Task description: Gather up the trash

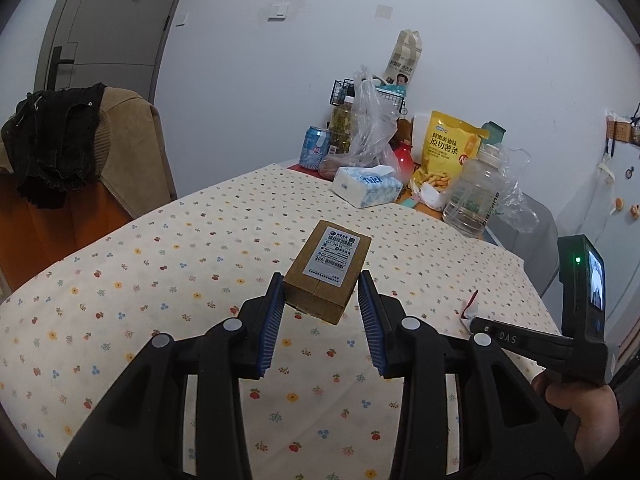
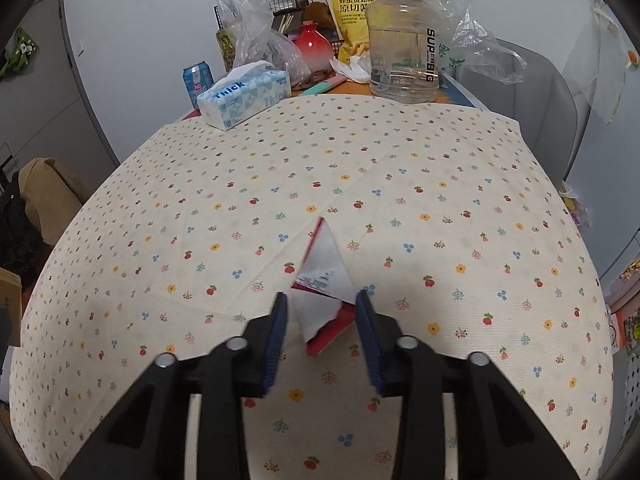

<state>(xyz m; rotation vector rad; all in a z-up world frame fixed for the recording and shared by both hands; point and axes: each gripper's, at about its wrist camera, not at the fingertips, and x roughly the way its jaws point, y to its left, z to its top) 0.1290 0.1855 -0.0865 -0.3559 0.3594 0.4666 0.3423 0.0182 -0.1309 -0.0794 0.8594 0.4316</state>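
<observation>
Tablecloth (image 2: 440,160) centre open | left gripper (image 1: 321,279) clamped on box (image 1: 334,260) | right gripper (image 2: 322,300) apart around wrapper (image 2: 326,268)

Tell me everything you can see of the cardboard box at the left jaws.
The cardboard box is small, brown and oblong, taped shut, with a white shipping label with barcodes covering its top. It looks intact, not crushed. Its near end sits between the left gripper jaws: the left pad touches its side, while a gap shows at the right pad. It seems slightly lifted off the floral tablecloth, but I cannot be sure.
</observation>
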